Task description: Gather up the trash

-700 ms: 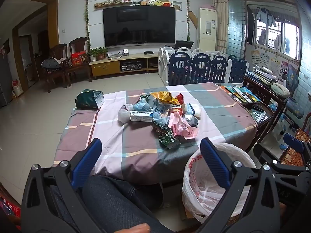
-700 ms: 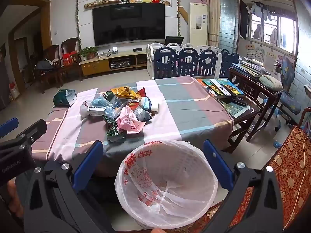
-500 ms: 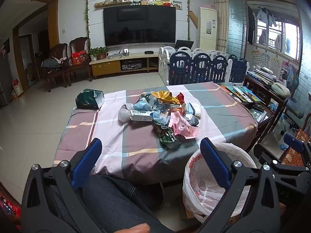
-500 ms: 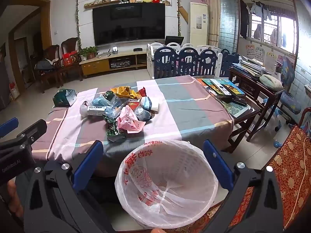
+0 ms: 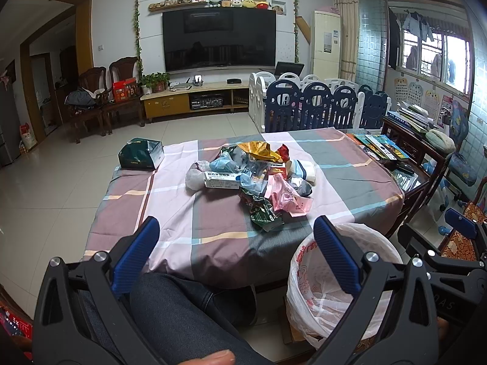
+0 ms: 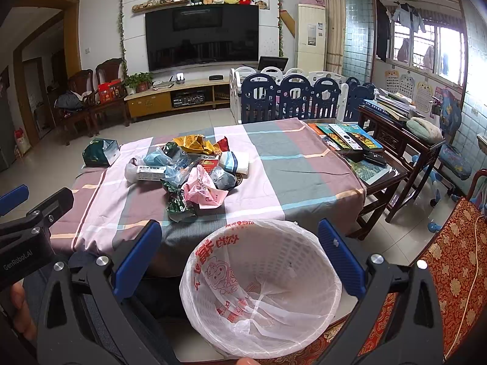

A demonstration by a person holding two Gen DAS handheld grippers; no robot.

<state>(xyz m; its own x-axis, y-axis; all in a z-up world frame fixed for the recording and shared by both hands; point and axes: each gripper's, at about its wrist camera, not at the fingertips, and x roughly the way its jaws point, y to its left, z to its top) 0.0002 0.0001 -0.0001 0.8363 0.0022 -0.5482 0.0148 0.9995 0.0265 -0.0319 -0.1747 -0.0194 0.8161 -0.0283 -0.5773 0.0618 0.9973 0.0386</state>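
Observation:
A pile of trash lies mid-table on the checked tablecloth: a white medicine box, a pink plastic bag, a green wrapper, a yellow wrapper. The pile also shows in the right wrist view. A white basket with a plastic liner stands at the table's near edge, and it shows in the left wrist view. My left gripper is open and empty, short of the table. My right gripper is open and empty above the basket.
A dark green tissue box sits at the table's far left corner. Books and remotes lie on a side table at the right. A red patterned chair is near right. My knee is below the left gripper.

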